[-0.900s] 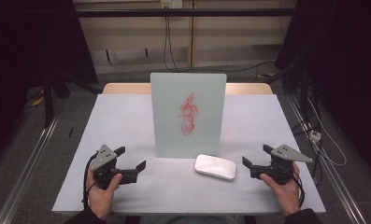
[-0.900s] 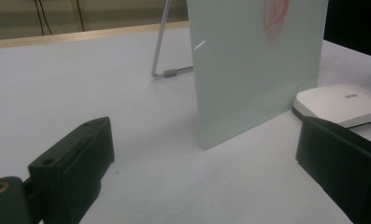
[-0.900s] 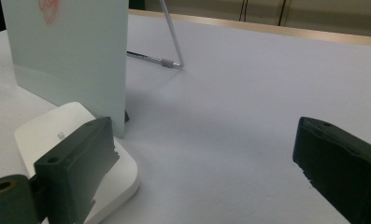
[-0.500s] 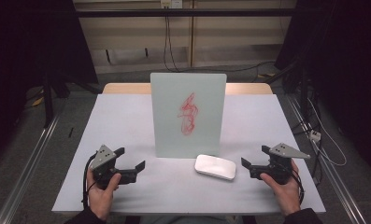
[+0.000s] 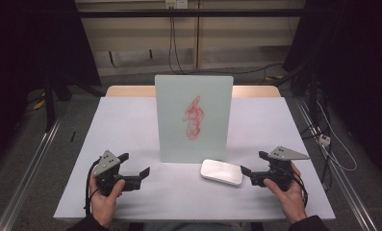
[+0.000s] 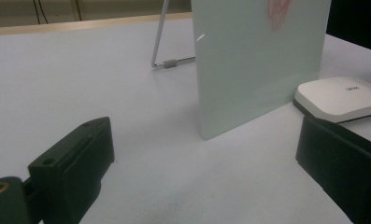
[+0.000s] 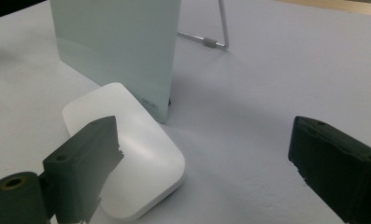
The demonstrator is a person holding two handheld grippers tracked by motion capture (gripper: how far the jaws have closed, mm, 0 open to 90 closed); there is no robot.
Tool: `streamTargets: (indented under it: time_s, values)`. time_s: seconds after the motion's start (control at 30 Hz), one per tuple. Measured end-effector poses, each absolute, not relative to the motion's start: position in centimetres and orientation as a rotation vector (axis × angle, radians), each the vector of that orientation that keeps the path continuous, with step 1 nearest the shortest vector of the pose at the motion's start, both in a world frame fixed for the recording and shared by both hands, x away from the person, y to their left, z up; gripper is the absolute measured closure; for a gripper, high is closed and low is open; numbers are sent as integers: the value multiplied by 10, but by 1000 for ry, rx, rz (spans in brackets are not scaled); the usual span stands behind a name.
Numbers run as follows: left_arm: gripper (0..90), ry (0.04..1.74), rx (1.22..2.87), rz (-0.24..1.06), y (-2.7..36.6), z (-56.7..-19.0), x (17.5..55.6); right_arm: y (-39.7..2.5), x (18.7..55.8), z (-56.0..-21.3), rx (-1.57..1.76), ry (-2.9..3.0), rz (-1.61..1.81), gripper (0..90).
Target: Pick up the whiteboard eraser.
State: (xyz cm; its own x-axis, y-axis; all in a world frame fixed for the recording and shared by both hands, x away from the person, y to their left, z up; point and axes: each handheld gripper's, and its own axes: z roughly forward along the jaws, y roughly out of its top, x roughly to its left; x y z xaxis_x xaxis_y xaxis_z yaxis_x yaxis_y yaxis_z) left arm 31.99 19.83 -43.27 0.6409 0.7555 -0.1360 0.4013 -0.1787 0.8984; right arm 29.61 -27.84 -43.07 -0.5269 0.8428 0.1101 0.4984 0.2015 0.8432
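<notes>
From above you just see the upright frosted glass board (image 5: 194, 118) with a red scribble, but the gripper views show its thin metal wire stand (image 6: 163, 46) behind. The smooth, rounded white plastic eraser block (image 5: 221, 172) lies flat on the pale surface (image 5: 131, 125) just in front of the board, long axis running left-right, near the right gripper (image 5: 253, 163). Left gripper (image 5: 135, 164) and right are both spread wide, holding nothing.

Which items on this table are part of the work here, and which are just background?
In play:
- glass board with a red scribble, standing upright
- white eraser lying in front of it
- left gripper and right gripper, both open

Background:
- wire stand behind the board
- floor cables
</notes>
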Motion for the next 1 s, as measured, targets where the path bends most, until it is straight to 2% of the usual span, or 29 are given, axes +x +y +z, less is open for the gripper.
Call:
streamTargets:
  time_s: [0.4,0.6,1.0]
  values:
    - [43,933,1803,429,200,-432,318,-257,307,-428,1174,2249,1221,105]
    - [43,932,1809,424,200,-433,318,-244,311,-424,1082,2332,1218,78]
    - [43,928,1806,421,199,-433,317,-220,321,-419,894,2507,1064,142]
